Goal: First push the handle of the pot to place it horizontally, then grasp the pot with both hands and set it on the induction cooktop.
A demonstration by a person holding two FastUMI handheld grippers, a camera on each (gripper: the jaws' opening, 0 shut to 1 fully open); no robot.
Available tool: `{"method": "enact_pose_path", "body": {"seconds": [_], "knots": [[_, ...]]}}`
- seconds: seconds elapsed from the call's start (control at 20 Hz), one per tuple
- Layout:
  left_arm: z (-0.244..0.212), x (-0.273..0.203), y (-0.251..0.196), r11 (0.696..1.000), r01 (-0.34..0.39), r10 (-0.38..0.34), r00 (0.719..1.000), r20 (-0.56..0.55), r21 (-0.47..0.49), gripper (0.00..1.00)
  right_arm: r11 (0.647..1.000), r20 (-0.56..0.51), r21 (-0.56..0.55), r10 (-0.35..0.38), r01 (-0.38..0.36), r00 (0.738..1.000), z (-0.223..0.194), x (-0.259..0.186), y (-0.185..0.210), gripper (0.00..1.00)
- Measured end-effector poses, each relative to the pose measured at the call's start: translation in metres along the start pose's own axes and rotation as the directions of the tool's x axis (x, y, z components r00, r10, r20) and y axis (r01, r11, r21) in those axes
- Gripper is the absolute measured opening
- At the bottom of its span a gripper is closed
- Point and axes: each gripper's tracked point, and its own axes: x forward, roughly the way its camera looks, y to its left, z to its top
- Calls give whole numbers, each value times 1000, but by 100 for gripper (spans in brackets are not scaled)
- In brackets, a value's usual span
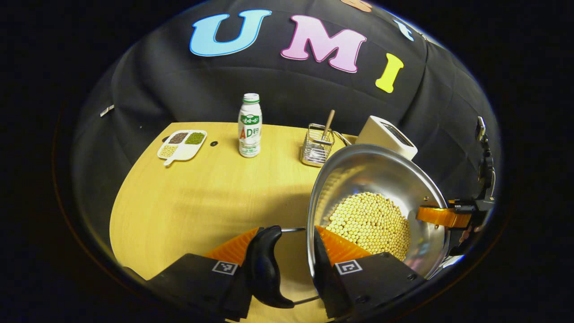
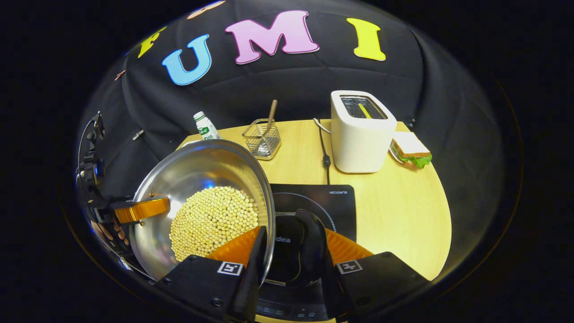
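Booth with black cloth wall; pale wooden table (image 1: 188, 197) carrying a divided snack tray (image 1: 181, 144), a milk bottle (image 1: 250, 131), a wire caddy (image 2: 262, 138) with a utensil, a toaster (image 2: 361, 132) and a sandwich (image 2: 410, 150) just beside it.

The pot (image 2: 202, 175), steel and part-filled with pale beans (image 2: 213, 222), is held between the two grippers. It looks raised off the table, though its underside is hidden.

Left gripper (image 1: 293, 260): jaws straddle one black side handle (image 1: 264, 267), one finger outside it, the other at the pot's rim. Contact on both sides is not clear, so whether it is clamped cannot be told.

Right gripper (image 2: 293, 251): same arrangement on the opposite handle (image 2: 305, 251); one finger lies along the rim, the other past the handle. Grip equally unclear.

A grip at opposite handles keeps the loaded pot level so the beans stay put.

The induction cooktop (image 2: 323, 202) lies directly beyond and beneath the right gripper, close under that side of the pot. Judgement: handle step done, carry under way, lowering onto the cooktop not yet done.
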Motion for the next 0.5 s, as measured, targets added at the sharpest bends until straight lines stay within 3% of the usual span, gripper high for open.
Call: {"method": "enact_pose_path", "body": {"seconds": [0.5], "knots": [[-9,45,-49,999,35,-35,998,-46,-5,64,999,-36,26,-33,34,999,-5,9,-62,61]]}}
